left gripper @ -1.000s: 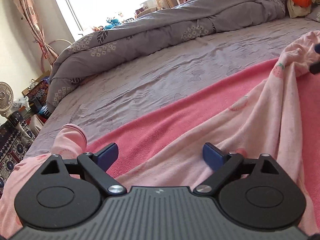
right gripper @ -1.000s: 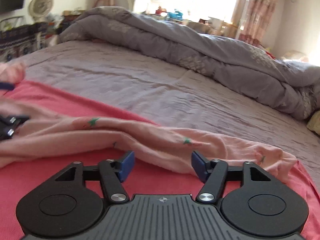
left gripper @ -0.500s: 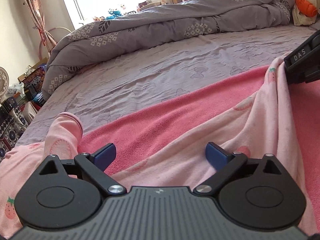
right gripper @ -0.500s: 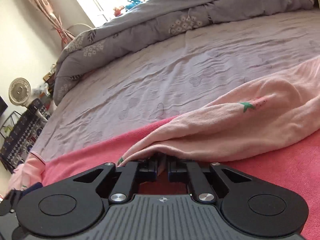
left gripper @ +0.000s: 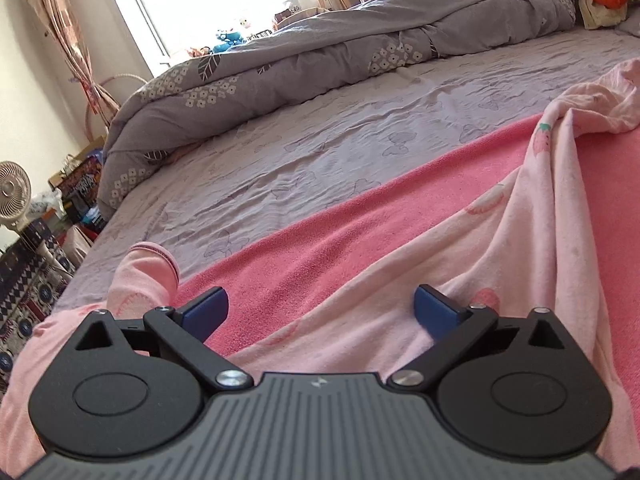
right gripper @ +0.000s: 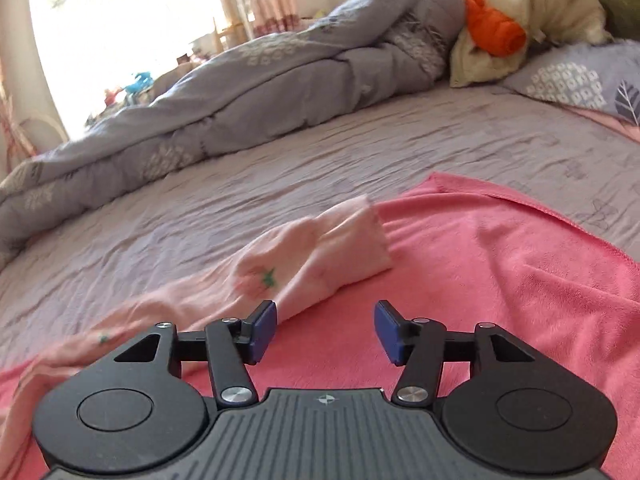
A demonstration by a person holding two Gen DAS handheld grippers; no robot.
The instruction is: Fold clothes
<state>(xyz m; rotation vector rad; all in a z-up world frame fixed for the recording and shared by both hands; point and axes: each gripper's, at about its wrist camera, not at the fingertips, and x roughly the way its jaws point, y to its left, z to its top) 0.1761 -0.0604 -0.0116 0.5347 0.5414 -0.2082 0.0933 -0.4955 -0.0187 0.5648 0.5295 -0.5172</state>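
Two grippers are in my hands, and neither has hold of anything. My left gripper point(left gripper: 320, 308) stands wide open low over the pink garment point(left gripper: 520, 248), its blue pads apart with cloth and towel showing between them but nothing pinched. My right gripper point(right gripper: 325, 330) has just been opening its jaws; they now stand about halfway apart over bare pink towel point(right gripper: 500, 264), with the garment's sleeve point(right gripper: 320, 252) lying just beyond the left pad at about eleven o'clock, not between the pads.

One risk, as I judge it: the sleeve lies bunched and twisted, so if I fold from here the crease sets crooked. Another is that either gripper, pushed down to pinch the thin cloth, catches the towel underneath and drags both together. The garment also rises in a ridge toward two o'clock in the left view, and a pull from one side only could slide the whole piece instead of flattening it. The right view is blurred, so I cannot place the sleeve's edge precisely.

Counted: one pink garment with strawberry print, lying across the towel with its left end running onto the sheet; one pink towel; one grey quilt point(left gripper: 320, 60) at twelve o'clock; one fan point(left gripper: 14, 192) at nine o'clock.
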